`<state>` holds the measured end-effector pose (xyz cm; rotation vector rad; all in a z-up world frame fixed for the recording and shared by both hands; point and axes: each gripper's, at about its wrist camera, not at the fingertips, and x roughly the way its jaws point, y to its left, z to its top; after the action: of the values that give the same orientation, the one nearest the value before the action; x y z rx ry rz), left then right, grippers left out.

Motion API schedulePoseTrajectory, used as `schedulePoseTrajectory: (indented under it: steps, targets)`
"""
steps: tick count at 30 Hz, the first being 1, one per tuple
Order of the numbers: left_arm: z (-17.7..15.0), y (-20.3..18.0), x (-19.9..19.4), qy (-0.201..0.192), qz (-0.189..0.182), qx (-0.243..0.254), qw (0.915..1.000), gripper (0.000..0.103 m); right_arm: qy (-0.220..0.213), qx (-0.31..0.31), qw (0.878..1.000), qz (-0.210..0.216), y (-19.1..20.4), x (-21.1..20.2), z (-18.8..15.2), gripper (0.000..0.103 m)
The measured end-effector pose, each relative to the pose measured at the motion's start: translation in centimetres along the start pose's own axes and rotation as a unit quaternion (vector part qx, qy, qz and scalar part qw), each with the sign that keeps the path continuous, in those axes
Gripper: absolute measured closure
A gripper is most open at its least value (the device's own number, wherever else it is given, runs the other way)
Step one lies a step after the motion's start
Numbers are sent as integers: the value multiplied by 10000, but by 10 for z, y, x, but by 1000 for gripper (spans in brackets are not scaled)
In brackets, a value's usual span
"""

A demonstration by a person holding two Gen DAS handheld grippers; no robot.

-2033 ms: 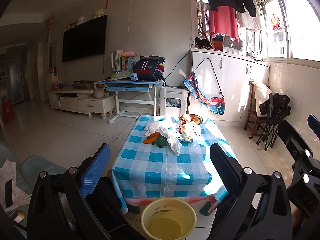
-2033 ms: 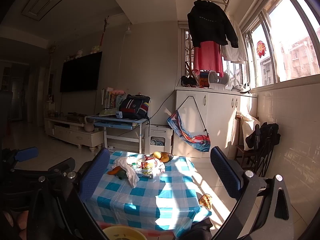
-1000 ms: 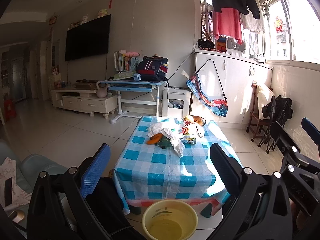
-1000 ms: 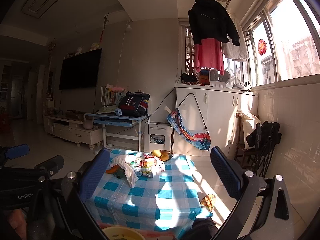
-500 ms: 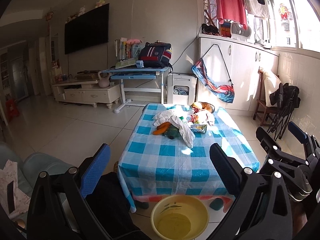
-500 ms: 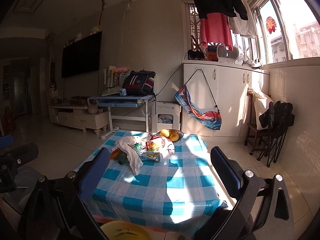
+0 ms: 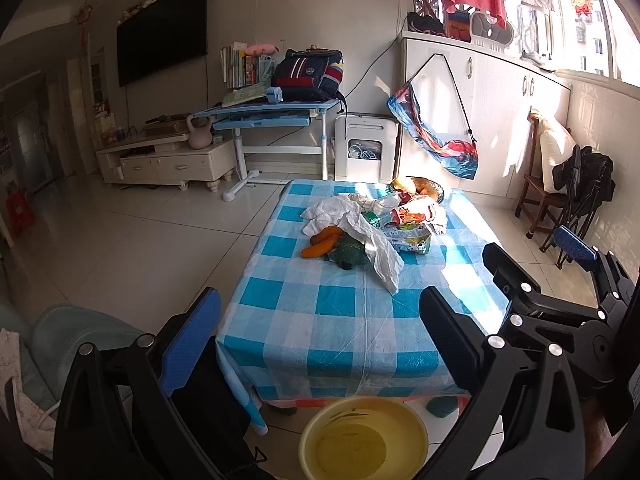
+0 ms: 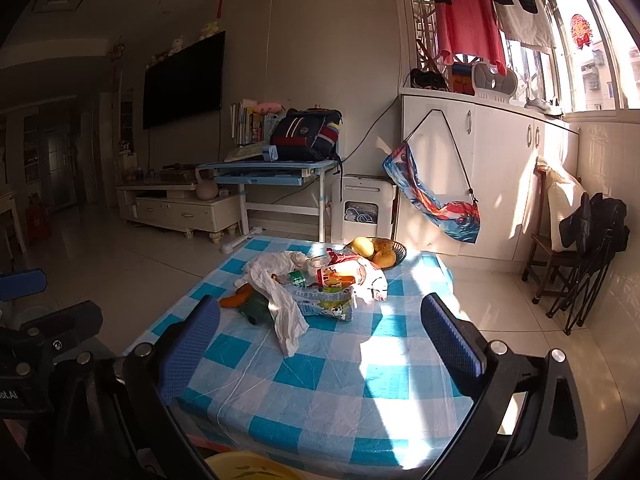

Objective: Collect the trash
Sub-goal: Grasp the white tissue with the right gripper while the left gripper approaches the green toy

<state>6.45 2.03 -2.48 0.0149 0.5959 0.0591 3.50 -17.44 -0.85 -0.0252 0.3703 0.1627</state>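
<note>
Left claw (image 7: 320, 336) and right claw (image 8: 320, 340) both spread wide and empty, low in frame, heap of crumpled white paper and colourful wrappers (image 7: 376, 224) mid-frame on blue-checked desk (image 7: 340, 320), round yellow plastic basin (image 7: 363, 438) bottom centre on the floor

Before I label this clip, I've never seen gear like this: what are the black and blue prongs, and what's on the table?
Each picture comes from a camera on a hand-held claw, looking along its two blue-padded fingers. One view is from the left claw, the other from the right claw. Both are open and hold nothing. Ahead is a checked table with a crumpled white bag, snack wrappers, orange peels and a fruit bowl. A yellow basin sits on the floor below.
</note>
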Motion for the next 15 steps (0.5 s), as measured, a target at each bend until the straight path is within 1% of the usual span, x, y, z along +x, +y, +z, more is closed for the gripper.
schedulePoseTrajectory:
  steps: [6, 12, 15]
  targets:
    - [3, 8, 47, 304, 208, -157, 9992, 7, 268, -27, 9990, 347, -4, 35, -1, 6]
    - [-4, 10, 73, 532, 315, -118, 9980, 7, 580, 52, 9965, 606, -9, 66, -11, 6]
    - [-10, 17, 89, 689, 371, -165, 9968, 7, 715, 49, 9946, 745, -9, 81, -14, 6]
